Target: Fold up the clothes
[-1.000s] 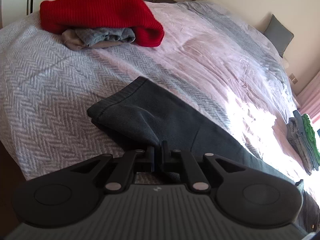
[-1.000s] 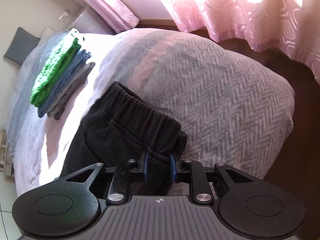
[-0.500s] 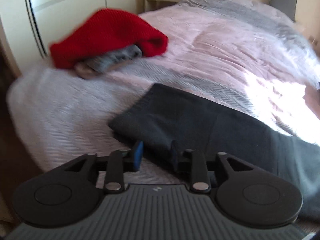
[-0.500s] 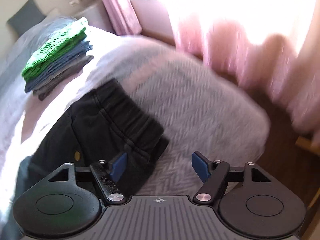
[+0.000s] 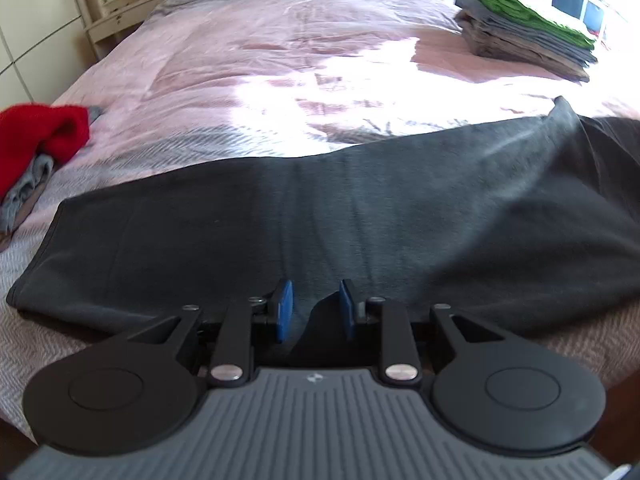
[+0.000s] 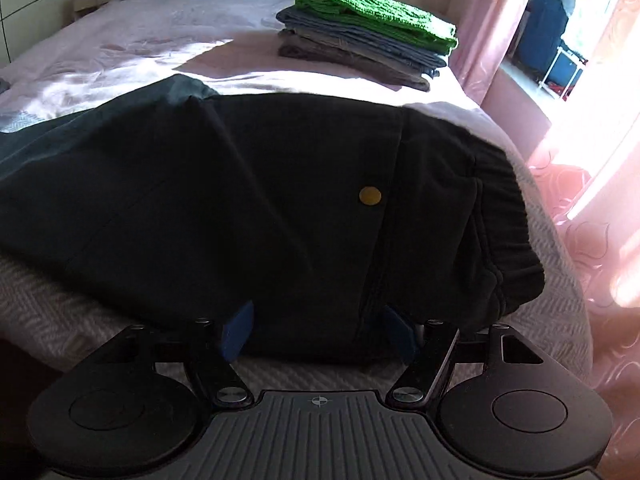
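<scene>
Swung round since a second ago to face the dark trousers (image 5: 320, 224) spread along the bed (image 5: 304, 64) edge, left claw (image 5: 313, 310) part-open, right claw (image 6: 318, 330) wide, both empty, poised at the near hem for folding

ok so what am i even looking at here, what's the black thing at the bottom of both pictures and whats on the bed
The black shape is a handheld gripper, one in each of a person's hands, each with a camera looking along its two blue-padded fingers. One picture comes from the left gripper, the other from the right gripper. Both are open and hold nothing. Dark sweatpants lie spread across the near edge of the bed. Behind them sits a folded stack of clothes topped by a green knit. A red sweater lies in a heap on the left.
</scene>
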The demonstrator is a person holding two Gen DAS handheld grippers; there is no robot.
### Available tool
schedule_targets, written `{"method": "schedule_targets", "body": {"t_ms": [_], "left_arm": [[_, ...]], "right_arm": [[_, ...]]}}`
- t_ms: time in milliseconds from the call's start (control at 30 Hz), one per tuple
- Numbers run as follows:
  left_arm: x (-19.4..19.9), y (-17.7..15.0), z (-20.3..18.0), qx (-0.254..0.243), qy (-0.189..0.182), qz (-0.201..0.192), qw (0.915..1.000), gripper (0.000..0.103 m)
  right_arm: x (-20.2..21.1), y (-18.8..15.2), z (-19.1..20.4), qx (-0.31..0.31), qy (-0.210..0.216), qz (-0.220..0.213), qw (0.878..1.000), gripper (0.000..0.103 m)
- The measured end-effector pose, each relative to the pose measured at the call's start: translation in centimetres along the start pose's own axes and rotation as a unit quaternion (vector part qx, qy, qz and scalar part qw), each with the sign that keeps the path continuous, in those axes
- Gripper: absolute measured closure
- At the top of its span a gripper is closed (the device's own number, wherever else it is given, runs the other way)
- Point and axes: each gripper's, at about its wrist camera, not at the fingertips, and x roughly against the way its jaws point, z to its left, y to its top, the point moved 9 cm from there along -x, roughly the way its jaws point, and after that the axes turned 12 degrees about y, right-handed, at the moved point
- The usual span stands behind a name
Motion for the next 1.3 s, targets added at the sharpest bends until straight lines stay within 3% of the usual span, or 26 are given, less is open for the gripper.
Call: {"method": "schedule_targets", "body": {"t_ms": [133,200,300,400,467,600,700,767,800,833,867,900,933,967,1067,1133,1167,1200,1267,1300], "left_arm": [[0.6,2.0,1.2,-0.018,0.014,0.024,0.9994,0.080],[1.6,3.9,1.1,-0.011,-0.003,0.013,0.9998,0.080],[1.8,7.4,-1.0,0.001,-0.065,0.006,0.9979,0.079],[0.5,11.2,-4.8,0.014,-0.144,0.002,0.9895,0.075],[-0.9,13.6,-8.0,0.028,-0.195,0.018,0.9802,0.070],[-3.9,17.5,-14.9,0.065,-0.303,0.071,0.9482,0.056],[-6.0,18.8,-19.7,0.069,-0.348,0.108,0.9287,0.053],[-7.1,18.7,-22.0,0.071,-0.365,0.134,0.9184,0.053],[-7.6,18.6,-22.9,0.069,-0.371,0.145,0.9147,0.054],[-8.0,18.4,-23.7,0.067,-0.376,0.156,0.9108,0.057],[-8.3,18.2,-24.5,0.063,-0.384,0.162,0.9068,0.070],[-8.4,18.0,-25.1,0.055,-0.395,0.163,0.9025,0.103],[-8.4,17.9,-25.5,0.050,-0.401,0.158,0.9012,0.103],[-8.2,17.9,-25.6,0.043,-0.400,0.140,0.9049,0.103],[-8.3,17.3,-25.8,0.006,-0.369,0.074,0.9266,0.100],[-8.2,16.7,-26.2,-0.014,-0.339,0.038,0.9401,0.099],[-7.9,16.6,-26.2,-0.023,-0.320,0.018,0.9470,0.093],[-7.4,16.7,-26.0,-0.034,-0.299,-0.003,0.9537,0.084],[-6.1,17.2,-24.7,-0.023,-0.273,-0.034,0.9612,0.076],[-5.4,17.5,-23.8,-0.007,-0.267,-0.043,0.9627,0.079]], "right_arm": [[1.2,1.7,-0.8,-0.019,0.014,0.018,1.000,0.033],[2.3,3.7,-2.5,-0.061,0.020,-0.004,0.998,0.033],[3.6,6.9,-6.1,-0.135,0.022,-0.052,0.989,0.033],[2.8,9.9,-12.3,-0.211,0.001,-0.086,0.974,0.032],[1.5,11.4,-16.0,-0.260,0.006,-0.093,0.961,0.032],[-3.0,11.5,-20.0,-0.360,0.091,-0.053,0.927,0.032],[-4.9,10.7,-20.7,-0.402,0.139,-0.038,0.904,0.033],[-5.2,10.4,-20.7,-0.408,0.155,-0.045,0.899,0.034],[-5.1,10.3,-20.7,-0.406,0.163,-0.047,0.898,0.059],[-4.8,10.3,-20.6,-0.403,0.171,-0.050,0.898,0.066],[-4.5,10.2,-20.6,-0.397,0.173,-0.054,0.899,0.073],[-4.2,10.1,-20.6,-0.387,0.170,-0.058,0.904,0.090],[-3.8,10.0,-20.5,-0.380,0.166,-0.063,0.908,0.094],[-3.7,9.9,-20.4,-0.376,0.158,-0.067,0.911,0.095],[-3.9,9.3,-19.9,-0.356,0.120,-0.069,0.924,0.096],[-4.5,8.8,-19.7,-0.362,0.100,-0.070,0.924,0.096],[-4.7,8.7,-19.6,-0.360,0.088,-0.071,0.926,0.096],[-4.5,8.9,-19.5,-0.351,0.068,-0.072,0.931,0.092],[-3.5,9.4,-19.2,-0.327,0.006,-0.072,0.942,0.067],[-2.4,9.8,-18.8,-0.306,-0.039,-0.079,0.948,0.059]]}}
